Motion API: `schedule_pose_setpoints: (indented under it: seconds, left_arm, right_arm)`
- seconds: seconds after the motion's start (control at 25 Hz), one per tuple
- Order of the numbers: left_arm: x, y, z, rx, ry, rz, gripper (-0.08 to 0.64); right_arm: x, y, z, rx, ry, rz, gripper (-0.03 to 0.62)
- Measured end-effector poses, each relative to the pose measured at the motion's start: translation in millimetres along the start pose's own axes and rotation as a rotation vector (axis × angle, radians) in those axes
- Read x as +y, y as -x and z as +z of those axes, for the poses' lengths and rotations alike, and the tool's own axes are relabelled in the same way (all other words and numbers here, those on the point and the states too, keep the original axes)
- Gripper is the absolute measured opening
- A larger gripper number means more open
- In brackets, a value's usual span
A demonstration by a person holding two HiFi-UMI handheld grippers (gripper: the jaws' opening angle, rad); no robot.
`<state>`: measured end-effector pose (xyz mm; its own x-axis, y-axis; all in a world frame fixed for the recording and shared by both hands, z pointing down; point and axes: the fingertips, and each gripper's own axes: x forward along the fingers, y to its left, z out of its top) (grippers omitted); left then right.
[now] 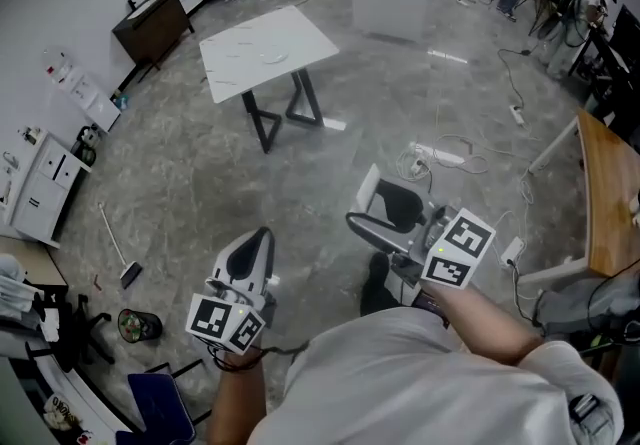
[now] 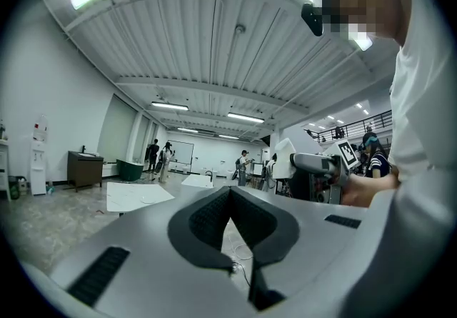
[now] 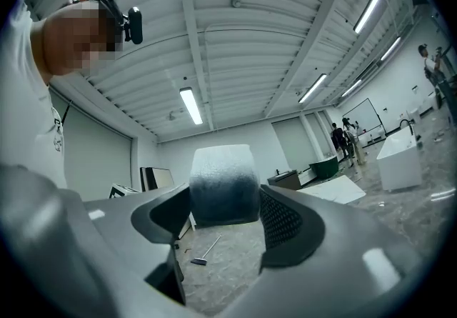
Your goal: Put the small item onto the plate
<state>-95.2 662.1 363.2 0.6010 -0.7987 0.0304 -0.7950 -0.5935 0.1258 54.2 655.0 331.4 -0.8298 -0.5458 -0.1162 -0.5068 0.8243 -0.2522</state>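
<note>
right tongs [image 3: 227, 220] pinching a small whitish block [image 3: 223, 179], held up in the air above the floor [image 1: 200, 183]. left tongs [image 2: 230, 196] pressed together, empty. white counter [image 1: 262, 45] well ahead.

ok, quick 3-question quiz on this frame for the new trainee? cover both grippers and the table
1. True or false: the left gripper holds something.
2. What sits between the jaws of the right gripper? A nothing; B a pale rounded block; C a cup.
3. Fill in: in the head view the white table stands ___ both grippers, across the floor.

Key
1. False: its jaws are together with nothing between them.
2. B.
3. beyond.
</note>
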Motion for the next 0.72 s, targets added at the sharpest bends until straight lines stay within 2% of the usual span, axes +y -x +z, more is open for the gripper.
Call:
schedule_pose_setpoints:
  seconds: [0.36, 0.52, 0.72]
  left_arm:
    - [84, -140, 8, -0.005, 0.003, 0.093, 0.005]
    - [111, -212, 17, -0.021, 0.023, 0.128, 0.005]
    - [136, -279, 23, -0.016, 0.022, 0.145, 0.005]
  right_arm:
    - [-156, -79, 26, 0.009, -0.025, 0.081, 0.291]
    - [-228, -103, 47, 0.02, -0.019, 0.112, 0.29]
    - [-297, -129, 62, 0.03, -0.022, 0.129, 0.29]
